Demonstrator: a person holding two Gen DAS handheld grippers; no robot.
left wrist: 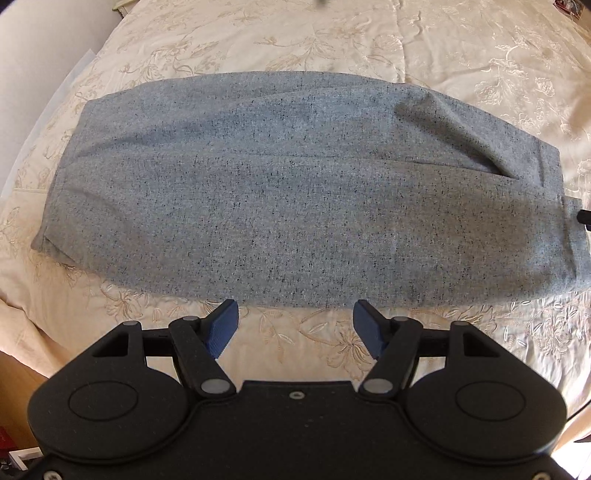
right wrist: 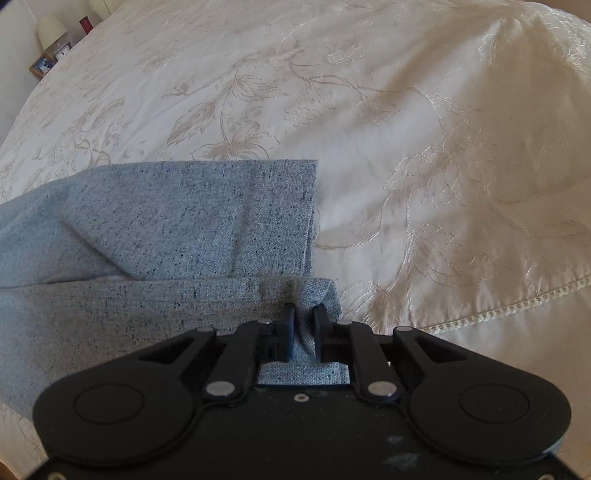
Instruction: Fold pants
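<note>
- Broadly, a bed (left wrist: 332, 44) under a cream bedspread (right wrist: 406, 110) embroidered with pale flowers and leaves, filling both views.
- Folded across the bedspread, grey speckled pants (left wrist: 280, 199), long axis from 9 to 3 o'clock in the left wrist view, waistband end toward 3 o'clock, a pocket slit showing near that end.
- In the right wrist view, the same pants spreading from centre toward 9 o'clock, upper layer ending in a straight vertical edge near the middle, lower layer reaching a little further toward 3 o'clock.
- Right tool (right wrist: 304, 326) at 6 o'clock, pointing steeply down onto the lower layer's corner, jaws narrow with a raised pinch of grey cloth between them; pads seemingly touching the cloth, so apparently clenched on the pants.
- Left tool (left wrist: 291, 328) at 6 o'clock of its own view, released, blue pads (left wrist: 223, 328) spread wide, nothing between them, hovering above bare bedspread just beside the near edge of the pants.
- Far off at 10 o'clock in the right wrist view, a small lamp (right wrist: 50, 31) and a picture frame (right wrist: 42, 65).
</note>
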